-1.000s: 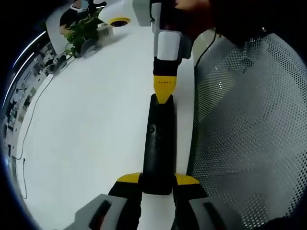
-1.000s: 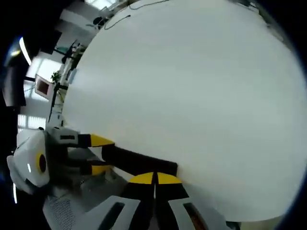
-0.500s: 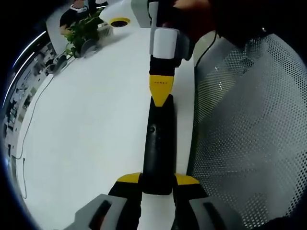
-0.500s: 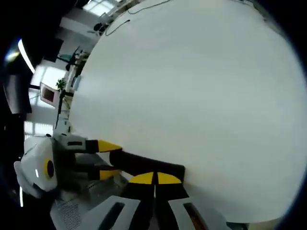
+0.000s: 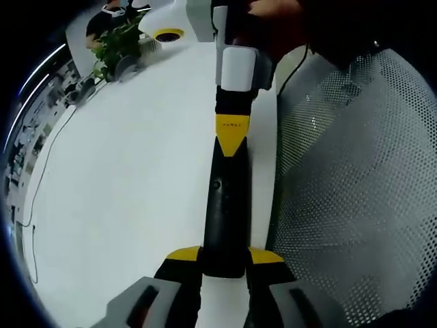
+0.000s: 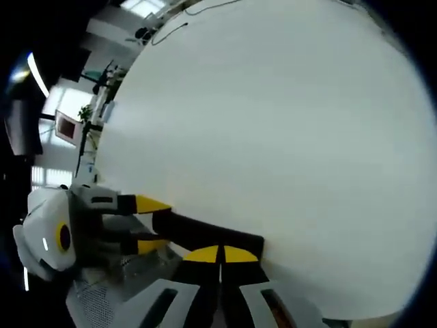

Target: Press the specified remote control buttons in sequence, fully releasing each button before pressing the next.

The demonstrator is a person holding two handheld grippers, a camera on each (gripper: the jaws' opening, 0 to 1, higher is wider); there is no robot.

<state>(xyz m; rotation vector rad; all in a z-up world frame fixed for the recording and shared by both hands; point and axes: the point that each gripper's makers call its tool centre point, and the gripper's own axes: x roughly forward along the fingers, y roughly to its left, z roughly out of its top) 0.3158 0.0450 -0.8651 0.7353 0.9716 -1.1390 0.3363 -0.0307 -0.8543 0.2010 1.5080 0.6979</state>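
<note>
A black remote control (image 5: 224,205) lies lengthwise over the white table (image 5: 123,178), its near end clamped between the yellow-tipped jaws of my left gripper (image 5: 224,255). My right gripper (image 5: 232,134) comes in from the top, shut, its yellow tip resting on the remote's far end. In the right gripper view the right gripper (image 6: 220,254) has its jaws together, right over the end of the remote control (image 6: 205,232). The left gripper (image 6: 150,224) holds the other end at the left. The buttons under the tip are hidden.
A grey mesh chair back (image 5: 341,178) stands close along the table edge on the right. A potted plant (image 5: 116,44) and a white device with a yellow ring (image 5: 167,31) sit at the far end. A thin cable (image 5: 48,157) runs along the left side.
The right gripper's tip has crept slightly along the remote toward the left gripper. The right gripper view has shifted a little with the hand. The remote stays held.
</note>
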